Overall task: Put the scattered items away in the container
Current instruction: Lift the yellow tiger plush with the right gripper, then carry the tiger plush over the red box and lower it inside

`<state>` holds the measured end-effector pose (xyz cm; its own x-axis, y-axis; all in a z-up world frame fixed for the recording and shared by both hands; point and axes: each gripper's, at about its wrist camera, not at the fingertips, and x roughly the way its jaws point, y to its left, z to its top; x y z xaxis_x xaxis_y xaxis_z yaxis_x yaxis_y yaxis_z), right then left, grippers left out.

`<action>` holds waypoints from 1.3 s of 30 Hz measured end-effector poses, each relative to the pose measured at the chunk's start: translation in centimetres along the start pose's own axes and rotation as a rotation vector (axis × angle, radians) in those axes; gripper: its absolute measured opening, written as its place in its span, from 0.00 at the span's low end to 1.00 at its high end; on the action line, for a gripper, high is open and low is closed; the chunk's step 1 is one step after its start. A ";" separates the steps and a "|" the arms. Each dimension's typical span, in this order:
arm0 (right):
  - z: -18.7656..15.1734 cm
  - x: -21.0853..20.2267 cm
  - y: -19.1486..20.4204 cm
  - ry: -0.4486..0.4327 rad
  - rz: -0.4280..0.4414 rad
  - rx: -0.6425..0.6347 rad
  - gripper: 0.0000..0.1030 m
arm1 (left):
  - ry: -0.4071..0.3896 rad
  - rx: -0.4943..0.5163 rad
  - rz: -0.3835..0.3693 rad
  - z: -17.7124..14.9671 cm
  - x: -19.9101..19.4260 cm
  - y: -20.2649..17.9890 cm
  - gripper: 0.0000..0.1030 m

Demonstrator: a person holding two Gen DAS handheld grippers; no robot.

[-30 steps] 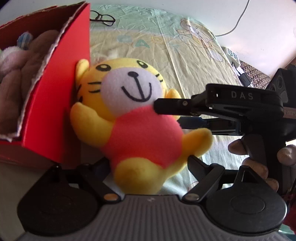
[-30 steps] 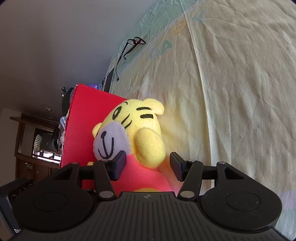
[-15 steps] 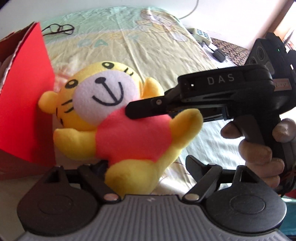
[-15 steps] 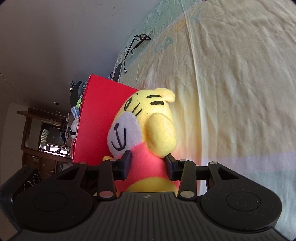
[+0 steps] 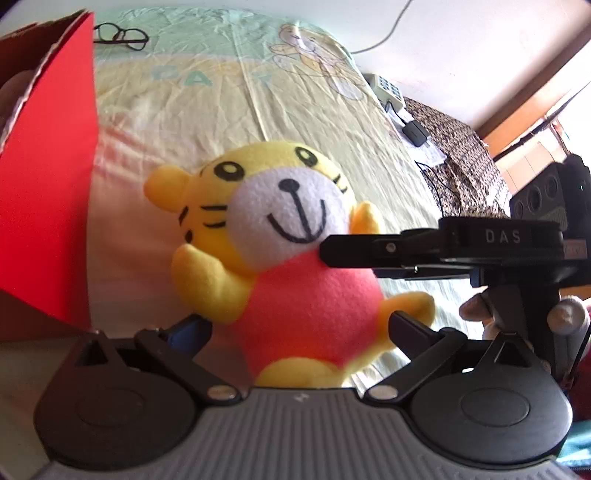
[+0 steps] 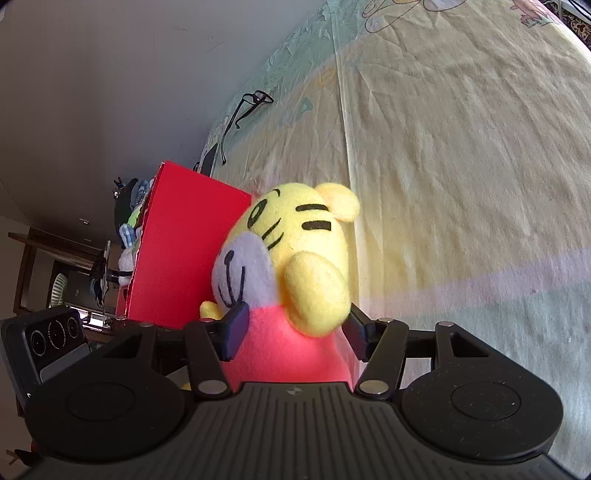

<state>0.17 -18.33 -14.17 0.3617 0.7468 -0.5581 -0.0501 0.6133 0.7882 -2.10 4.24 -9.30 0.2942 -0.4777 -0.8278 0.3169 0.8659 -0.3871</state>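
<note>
Your right gripper (image 6: 295, 328) has the yellow tiger plush (image 5: 295, 266) pinched across its red belly — both pads press into the fabric just under the chin, one on each side, so the jaws stand partly closed with the toy between them. In the left wrist view that same tool reaches in from the right, its black finger lying across the plush where the white muzzle meets the red shirt, and your right hand (image 5: 524, 314) wraps the handle below it.

Your left gripper (image 5: 299, 328) sits wide open beneath the toy. The plush's lower body hangs between its two fingers; the far-side pad looks close to a yellow foot, but you can't tell from here whether either pad actually touches.

The plush is upright, face toward the left camera, just beside the red cardboard box (image 5: 48, 184) and outside it. In the right wrist view the toy's head overlaps the box's red wall (image 6: 184, 243), and other soft toys (image 6: 127, 251) show over the box's edge.

Behind it all — a wrinkled cartoon bedsheet (image 5: 229, 96), with black eyeglasses (image 5: 120, 36) lying near its far edge.
</note>
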 end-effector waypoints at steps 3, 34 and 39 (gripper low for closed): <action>0.2 0.8 0.0 -0.003 -0.023 0.007 0.62 | -0.004 -0.047 0.008 0.5 0.5 0.7 0.98; -4.8 -2.9 11.6 -0.265 0.065 -0.014 0.45 | -0.242 0.296 -0.095 0.6 -11.0 -1.6 0.80; -3.7 0.2 16.9 -0.304 0.093 -0.131 0.45 | -0.334 0.304 -0.059 1.5 -15.2 2.2 0.80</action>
<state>-4.05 -6.86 -1.96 0.6096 0.7025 -0.3672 -0.2077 0.5886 0.7813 -4.53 13.18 3.03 0.5266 -0.5901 -0.6120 0.5779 0.7764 -0.2514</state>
